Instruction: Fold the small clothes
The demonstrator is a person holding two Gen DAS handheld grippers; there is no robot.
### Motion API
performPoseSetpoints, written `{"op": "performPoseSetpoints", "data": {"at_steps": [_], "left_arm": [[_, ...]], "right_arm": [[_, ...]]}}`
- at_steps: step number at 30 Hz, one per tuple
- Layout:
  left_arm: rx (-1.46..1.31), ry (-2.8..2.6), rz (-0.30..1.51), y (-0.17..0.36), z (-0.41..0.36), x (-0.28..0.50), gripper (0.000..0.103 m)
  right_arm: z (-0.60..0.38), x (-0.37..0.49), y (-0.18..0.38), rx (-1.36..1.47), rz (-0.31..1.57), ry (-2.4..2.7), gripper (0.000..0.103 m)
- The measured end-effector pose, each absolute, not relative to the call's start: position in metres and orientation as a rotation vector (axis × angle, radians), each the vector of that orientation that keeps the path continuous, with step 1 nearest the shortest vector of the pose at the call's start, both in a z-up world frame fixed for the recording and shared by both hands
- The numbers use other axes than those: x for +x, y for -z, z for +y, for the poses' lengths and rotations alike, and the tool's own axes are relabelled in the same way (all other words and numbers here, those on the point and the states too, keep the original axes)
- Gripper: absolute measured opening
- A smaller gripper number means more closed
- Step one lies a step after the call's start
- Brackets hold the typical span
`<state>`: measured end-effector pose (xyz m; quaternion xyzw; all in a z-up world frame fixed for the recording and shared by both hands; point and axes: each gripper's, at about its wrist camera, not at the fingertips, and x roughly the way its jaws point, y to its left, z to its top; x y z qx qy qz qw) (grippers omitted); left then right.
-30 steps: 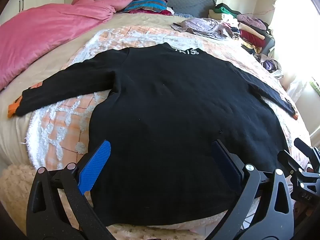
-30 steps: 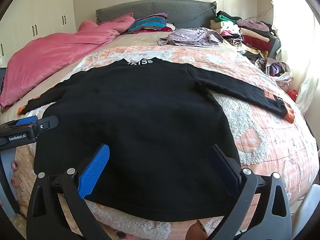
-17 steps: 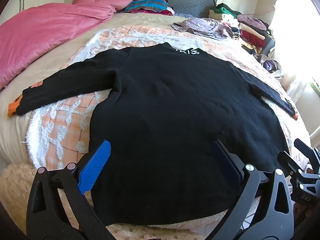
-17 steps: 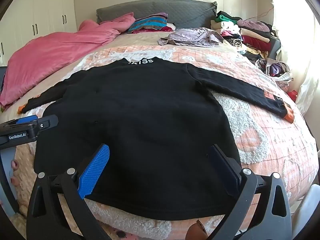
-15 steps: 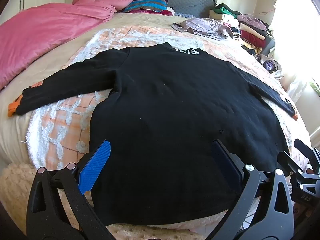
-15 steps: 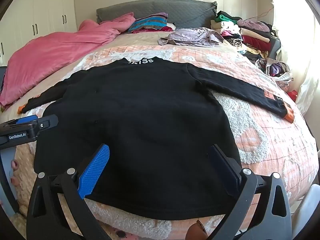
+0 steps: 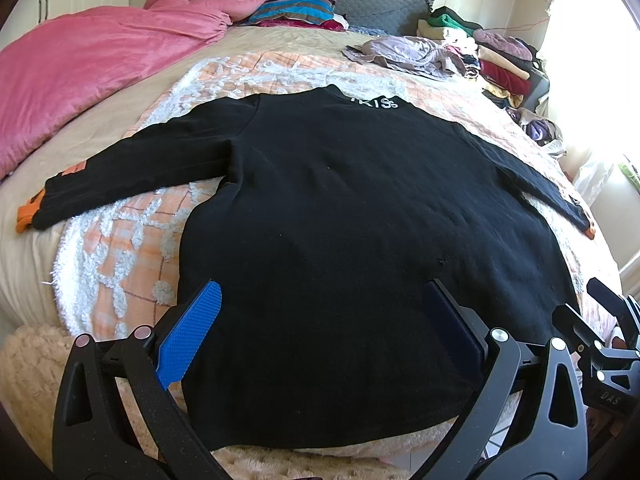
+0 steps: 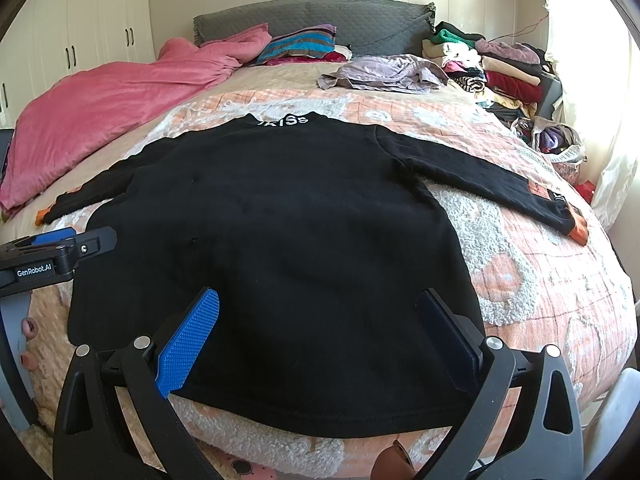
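A black long-sleeved sweater (image 7: 340, 208) lies flat on the bed, back up, collar with white letters at the far end, both sleeves spread out with orange cuffs. It also shows in the right wrist view (image 8: 280, 220). My left gripper (image 7: 324, 328) is open and empty, held just above the hem near its left part. My right gripper (image 8: 320, 328) is open and empty above the hem near its right part. Each gripper shows at the edge of the other's view.
The sweater lies on a peach and white blanket (image 8: 520, 272) on a bed. A pink duvet (image 7: 80, 72) is heaped at the left. A lilac garment (image 8: 384, 74) and a pile of folded clothes (image 8: 492, 68) lie at the far right. White wardrobes (image 8: 80, 40) stand at the left.
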<state>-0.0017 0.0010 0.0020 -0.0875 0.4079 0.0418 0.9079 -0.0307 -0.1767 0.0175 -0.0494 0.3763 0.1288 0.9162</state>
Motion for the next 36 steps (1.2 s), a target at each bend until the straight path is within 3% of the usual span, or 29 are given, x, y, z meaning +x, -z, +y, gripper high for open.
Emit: {"op": "performPoseSetpoints", "data": {"at_steps": [36], "left_arm": [[-0.174,-0.09,0.841,-0.0039,0.0003,-0.0038,0.094]], "right_arm": [[-0.174,-0.027,-0.0194,-0.104,0.769,-0.27,0.099]]}}
